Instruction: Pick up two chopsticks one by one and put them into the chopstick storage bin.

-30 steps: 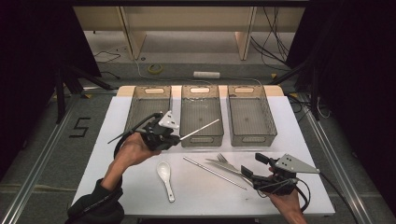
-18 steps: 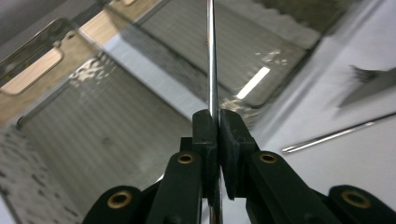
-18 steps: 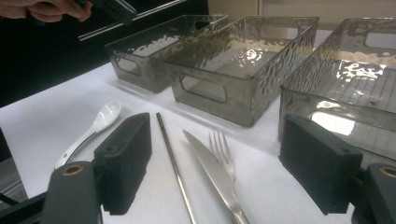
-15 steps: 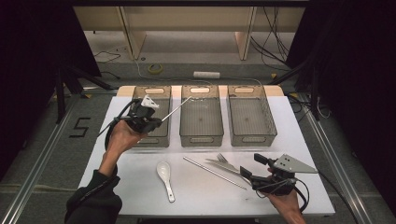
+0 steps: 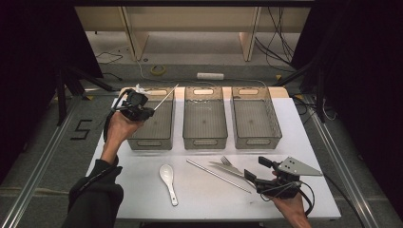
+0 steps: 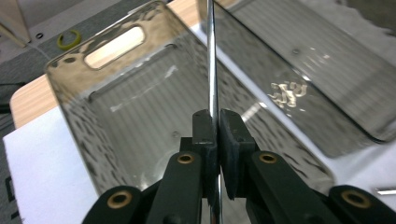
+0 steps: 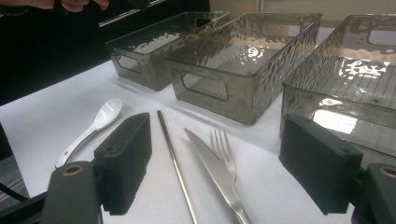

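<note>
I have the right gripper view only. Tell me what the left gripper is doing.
Observer: The left gripper is shut on a metal chopstick, over the leftmost bin.
Operator: Report what's inside that bin.
Observer: From the left gripper view, nothing lies on the part of its floor that shows.
Operator: Now check my own jaws from above.
Observer: The right gripper is open by the knife and fork, gripping nothing.

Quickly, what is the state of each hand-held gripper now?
Left hand-held gripper: closed on a metal chopstick.
Right hand-held gripper: open, holding nothing.
</note>
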`<action>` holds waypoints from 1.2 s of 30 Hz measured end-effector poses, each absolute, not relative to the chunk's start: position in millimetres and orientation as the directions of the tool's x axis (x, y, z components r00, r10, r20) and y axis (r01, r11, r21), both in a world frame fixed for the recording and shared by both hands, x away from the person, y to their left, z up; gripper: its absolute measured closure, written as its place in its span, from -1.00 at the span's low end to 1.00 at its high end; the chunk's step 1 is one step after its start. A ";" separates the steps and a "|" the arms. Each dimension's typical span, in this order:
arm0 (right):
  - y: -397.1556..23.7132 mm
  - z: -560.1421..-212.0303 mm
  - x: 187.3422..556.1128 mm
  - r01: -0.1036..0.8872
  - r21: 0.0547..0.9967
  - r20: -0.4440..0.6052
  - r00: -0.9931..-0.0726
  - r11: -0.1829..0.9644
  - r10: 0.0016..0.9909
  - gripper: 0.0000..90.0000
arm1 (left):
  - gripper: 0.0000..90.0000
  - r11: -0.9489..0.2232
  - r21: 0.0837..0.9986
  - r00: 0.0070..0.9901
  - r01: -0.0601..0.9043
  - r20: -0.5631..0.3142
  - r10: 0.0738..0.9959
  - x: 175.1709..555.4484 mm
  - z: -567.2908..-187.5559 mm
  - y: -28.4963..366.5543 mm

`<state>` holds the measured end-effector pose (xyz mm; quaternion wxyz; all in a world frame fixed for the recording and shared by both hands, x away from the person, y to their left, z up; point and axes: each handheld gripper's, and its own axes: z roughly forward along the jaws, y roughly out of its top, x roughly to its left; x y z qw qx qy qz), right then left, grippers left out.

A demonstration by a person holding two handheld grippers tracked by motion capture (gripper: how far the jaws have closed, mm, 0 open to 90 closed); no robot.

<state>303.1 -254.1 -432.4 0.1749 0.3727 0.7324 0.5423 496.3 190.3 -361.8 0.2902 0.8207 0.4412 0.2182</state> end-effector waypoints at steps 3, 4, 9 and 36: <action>-254.2 -432.2 302.9 0.355 0.926 0.148 -0.661 0.133 0.735 -0.42 | 0.89 -0.421 0.671 0.493 0.611 0.093 0.865 501.2 -367.0 196.3; -254.2 -432.2 302.8 0.356 0.925 0.150 -0.661 0.132 0.735 -0.42 | 0.89 -0.413 0.673 0.487 0.614 0.088 0.869 502.6 -369.2 197.7; -253.6 -432.5 302.9 0.354 0.925 0.145 -0.666 0.139 0.732 -0.42 | 0.89 -0.386 0.674 0.463 0.629 0.074 0.883 508.5 -378.3 205.5; -253.1 -432.8 302.6 0.356 0.924 0.145 -0.666 0.141 0.732 -0.42 | 0.88 -0.332 0.633 0.410 0.699 0.025 0.912 522.6 -409.6 212.6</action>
